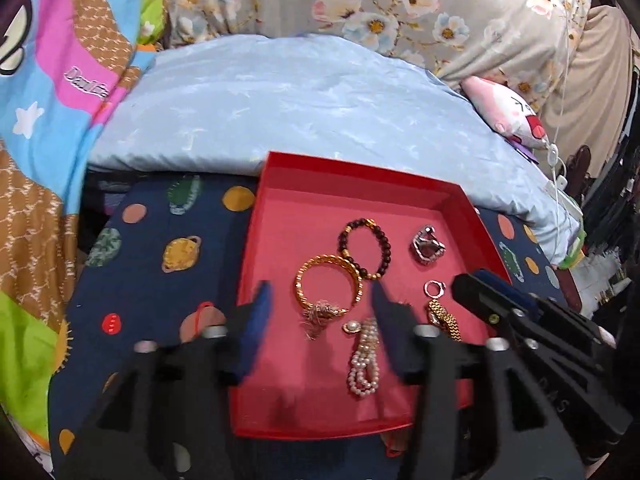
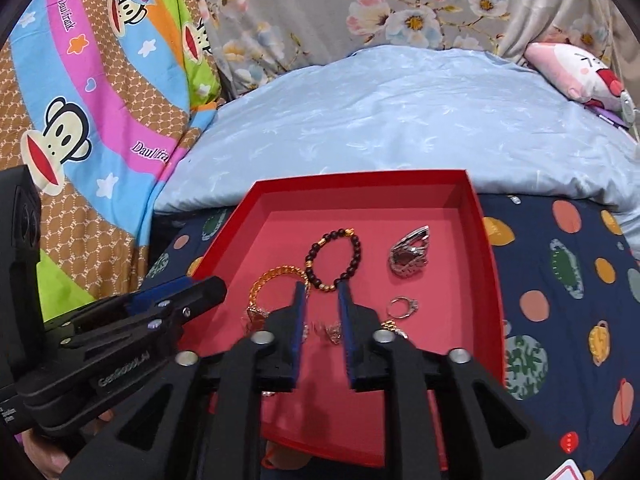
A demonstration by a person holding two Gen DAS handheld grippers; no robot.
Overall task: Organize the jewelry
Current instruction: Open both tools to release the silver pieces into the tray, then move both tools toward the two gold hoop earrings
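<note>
A red tray [image 1: 276,216] [image 2: 486,264] lies on the bed and holds the jewelry. In it are a dark bead bracelet [image 1: 365,248] [image 2: 335,258], a gold bangle [image 1: 329,285] [image 2: 276,276], a silver brooch [image 1: 429,245] [image 2: 410,258], a silver ring [image 1: 433,289] [image 2: 402,306], a gold chain piece [image 1: 444,320] and a pearl strand [image 1: 364,360]. My left gripper [image 1: 322,300] is open over the gold bangle, empty. My right gripper [image 2: 322,296] is open a little, low over the tray's middle, empty; it shows in the left wrist view [image 1: 476,284].
The tray rests on a navy planet-print sheet [image 1: 160,260] [image 2: 560,280]. A light blue quilt [image 1: 300,100] lies behind it, a cartoon blanket [image 2: 80,120] to the left, a pink plush [image 2: 580,72] at the right, and white cables [image 1: 558,160] at the bed's edge.
</note>
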